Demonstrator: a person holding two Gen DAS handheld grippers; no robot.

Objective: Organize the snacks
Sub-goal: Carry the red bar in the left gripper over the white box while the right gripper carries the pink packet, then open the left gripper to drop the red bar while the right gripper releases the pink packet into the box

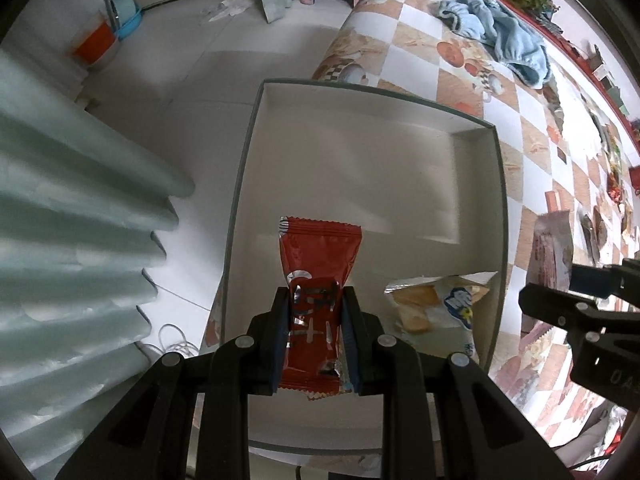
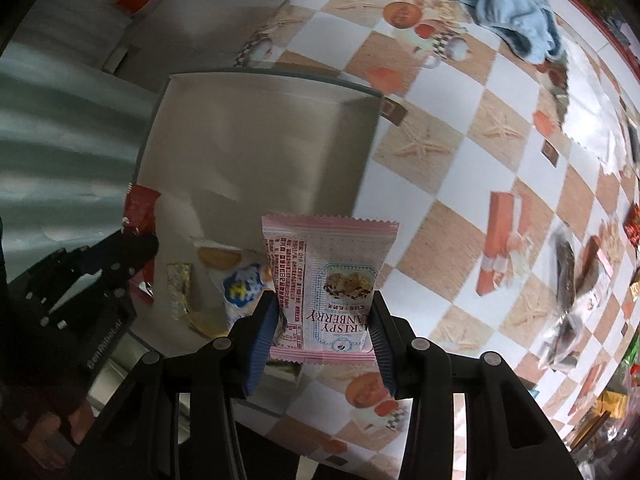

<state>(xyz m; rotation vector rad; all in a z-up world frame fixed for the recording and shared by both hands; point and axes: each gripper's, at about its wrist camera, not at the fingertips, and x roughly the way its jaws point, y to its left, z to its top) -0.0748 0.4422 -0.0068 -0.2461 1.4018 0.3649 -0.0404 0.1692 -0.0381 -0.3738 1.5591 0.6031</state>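
Note:
My left gripper (image 1: 316, 300) is shut on a red snack packet (image 1: 318, 264), hanging over the near part of a shallow white box (image 1: 360, 152). A white and blue biscuit packet (image 1: 440, 300) lies in the box's near right corner. My right gripper (image 2: 324, 308) is shut on a pink cranberry crisp packet (image 2: 328, 280), hovering over the box's right edge (image 2: 368, 152). In the right wrist view the left gripper and its red packet (image 2: 140, 216) show at the left. The biscuit packet (image 2: 240, 276) and a small speckled bar (image 2: 179, 292) lie inside the box.
The box stands at the left end of a table with a checkered cloth (image 2: 460, 168). A blue towel (image 1: 504, 28) lies at the far side. Several loose snack packets (image 2: 572, 280) are scattered on the cloth at the right. A pale curtain (image 1: 72, 220) hangs left of the table.

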